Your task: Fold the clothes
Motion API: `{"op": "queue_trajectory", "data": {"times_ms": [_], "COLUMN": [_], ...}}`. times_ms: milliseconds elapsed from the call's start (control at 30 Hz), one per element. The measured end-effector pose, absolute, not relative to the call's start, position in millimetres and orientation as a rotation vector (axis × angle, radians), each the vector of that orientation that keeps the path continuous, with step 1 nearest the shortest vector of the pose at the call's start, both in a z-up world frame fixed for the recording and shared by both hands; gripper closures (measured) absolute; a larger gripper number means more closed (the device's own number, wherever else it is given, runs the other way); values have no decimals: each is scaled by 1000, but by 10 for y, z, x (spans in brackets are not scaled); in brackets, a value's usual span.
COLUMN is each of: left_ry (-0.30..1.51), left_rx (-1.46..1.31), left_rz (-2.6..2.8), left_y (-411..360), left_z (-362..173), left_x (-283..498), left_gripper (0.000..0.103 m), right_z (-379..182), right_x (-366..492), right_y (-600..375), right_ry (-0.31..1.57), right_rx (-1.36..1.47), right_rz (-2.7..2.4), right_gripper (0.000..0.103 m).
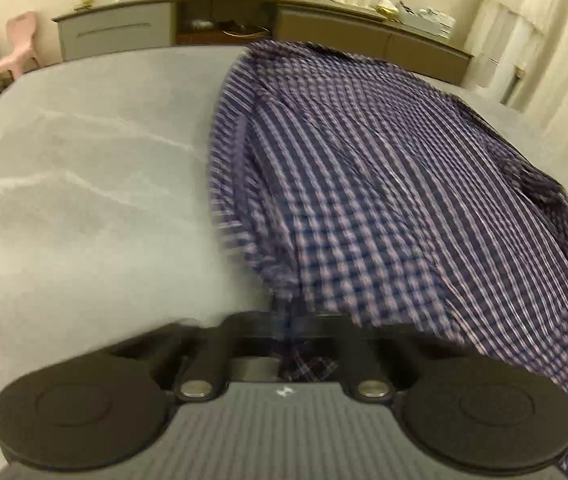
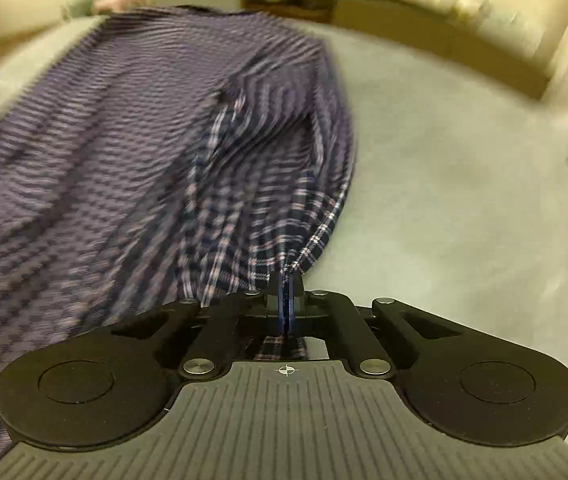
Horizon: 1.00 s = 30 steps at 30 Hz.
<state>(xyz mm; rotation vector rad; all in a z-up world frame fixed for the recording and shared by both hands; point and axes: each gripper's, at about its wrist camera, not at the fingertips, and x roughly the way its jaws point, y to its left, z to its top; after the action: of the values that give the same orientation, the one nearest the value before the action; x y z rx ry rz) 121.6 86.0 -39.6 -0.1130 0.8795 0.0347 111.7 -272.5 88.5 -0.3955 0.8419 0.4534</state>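
Plaid shirt (image 1: 384,184) edge pinched by both tools (image 1: 284,320) (image 2: 286,304), bare gray table (image 1: 83,180) beside

Plaid shirt (image 1: 384,184) in left gripper (image 1: 288,320)

Left wrist view — mounted just behind the left claw (image 1: 288,320), low over the pale grey marbled tabletop (image 1: 83,200), facing forward toward the long grey-brown sideboard (image 1: 324,20) on the far wall; the navy-and-white checked cotton shirt (image 1: 384,184) fills its right half, close up. Right wrist view — same low seat behind the right claw (image 2: 286,304), same facing; shirt on its left, blurred. Shared — shirt, tabletop, sideboard, pink plastic chair (image 1: 15,52).
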Motion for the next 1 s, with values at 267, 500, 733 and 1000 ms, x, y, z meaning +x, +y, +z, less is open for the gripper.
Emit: {"op": "queue_trajectory", "data": {"times_ms": [267, 500, 733, 1000], "left_ry": [759, 816, 896, 941], "left_rx": [-62, -256, -103, 135], "left_rz": [515, 344, 74, 342], "left_y": [2069, 2172, 1655, 1847], "left_z": [32, -328, -434, -574], "left_x": [1697, 1412, 1477, 1552], "left_gripper": [89, 44, 42, 42], "right_z": [1213, 1344, 1203, 1000], "right_x": [2107, 1565, 1167, 1447], "right_y": [-3365, -3280, -2343, -2538], "right_ry": [619, 591, 654, 699], "right_rx": [-388, -196, -267, -490], "right_rz": [-167, 42, 565, 269], "right_gripper": [68, 38, 52, 92]}}
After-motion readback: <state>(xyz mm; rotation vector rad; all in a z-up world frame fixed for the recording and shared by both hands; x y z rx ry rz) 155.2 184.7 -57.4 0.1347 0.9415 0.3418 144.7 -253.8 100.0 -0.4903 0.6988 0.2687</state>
